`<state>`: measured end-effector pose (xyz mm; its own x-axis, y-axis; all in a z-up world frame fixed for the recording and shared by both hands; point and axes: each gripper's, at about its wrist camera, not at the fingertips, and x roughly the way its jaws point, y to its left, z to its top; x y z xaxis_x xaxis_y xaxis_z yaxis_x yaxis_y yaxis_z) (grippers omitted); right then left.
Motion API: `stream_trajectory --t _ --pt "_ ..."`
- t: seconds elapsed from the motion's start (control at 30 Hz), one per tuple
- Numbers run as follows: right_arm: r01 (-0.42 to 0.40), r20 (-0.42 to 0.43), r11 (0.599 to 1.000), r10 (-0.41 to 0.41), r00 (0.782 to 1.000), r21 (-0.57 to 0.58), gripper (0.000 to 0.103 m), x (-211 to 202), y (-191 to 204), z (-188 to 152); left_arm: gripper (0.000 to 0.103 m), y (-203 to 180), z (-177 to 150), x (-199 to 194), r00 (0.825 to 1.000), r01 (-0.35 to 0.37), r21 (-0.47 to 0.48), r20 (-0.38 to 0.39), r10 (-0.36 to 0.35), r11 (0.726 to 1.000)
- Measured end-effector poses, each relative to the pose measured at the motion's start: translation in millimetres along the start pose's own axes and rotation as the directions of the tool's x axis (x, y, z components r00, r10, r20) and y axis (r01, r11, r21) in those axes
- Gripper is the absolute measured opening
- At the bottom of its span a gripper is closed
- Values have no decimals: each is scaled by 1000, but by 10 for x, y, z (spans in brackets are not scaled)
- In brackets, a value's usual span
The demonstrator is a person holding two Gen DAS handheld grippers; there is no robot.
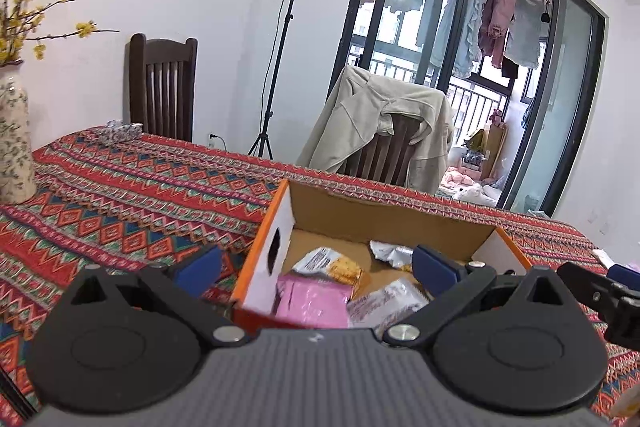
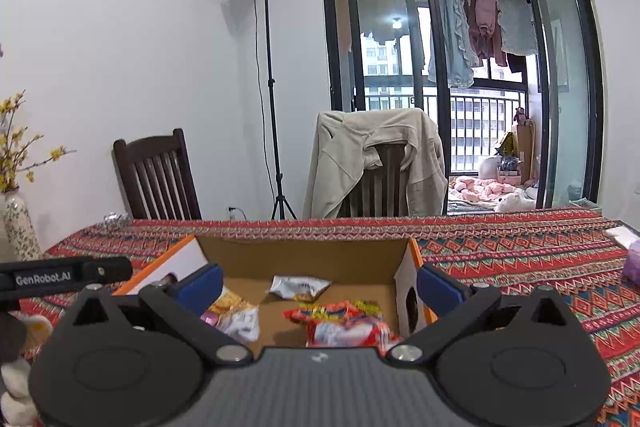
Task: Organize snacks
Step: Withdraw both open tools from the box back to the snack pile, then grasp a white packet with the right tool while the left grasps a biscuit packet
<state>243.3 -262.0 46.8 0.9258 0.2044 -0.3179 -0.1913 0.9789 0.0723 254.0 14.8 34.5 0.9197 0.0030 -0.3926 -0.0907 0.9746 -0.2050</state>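
An open cardboard box [image 1: 384, 215] with orange and white sides sits on the patterned tablecloth; the right wrist view also shows the box [image 2: 304, 255]. Inside lie a pink packet [image 1: 316, 301], a yellow cracker packet [image 1: 344, 269], a silvery white packet [image 1: 390, 251] and a pale printed packet [image 1: 390, 303]. From the right wrist I see a red snack packet [image 2: 344, 319] and a white packet [image 2: 298, 287] in it. My left gripper [image 1: 316, 261] stands open over the box's left wall, with nothing held. My right gripper [image 2: 320, 285] is open above the box, jaws empty.
A floral vase [image 1: 14, 143] with yellow blossoms stands at the table's left end. Two dark chairs [image 2: 158, 179] stand behind the table, one draped with a beige jacket [image 2: 372, 163]. A light stand [image 2: 272, 107] rises by the wall. Pale items [image 2: 624, 239] lie at the right.
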Motion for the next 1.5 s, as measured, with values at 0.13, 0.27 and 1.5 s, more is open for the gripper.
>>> stream_trajectory --t 0.13,0.27,1.5 --pt "7 -18 1000 -8 1000 -22 103 -185 57 -83 103 98 -110 -185 1000 -5 8 -13 5 1000" --pt "21 -39 999 -22 999 -31 103 -346 101 -183 103 190 -250 -343 1000 -11 35 -28 12 999" --pt "-1 -263 1000 6 965 22 103 -852 210 -1014 103 593 -1069 -916 996 -54 102 -71 62 993"
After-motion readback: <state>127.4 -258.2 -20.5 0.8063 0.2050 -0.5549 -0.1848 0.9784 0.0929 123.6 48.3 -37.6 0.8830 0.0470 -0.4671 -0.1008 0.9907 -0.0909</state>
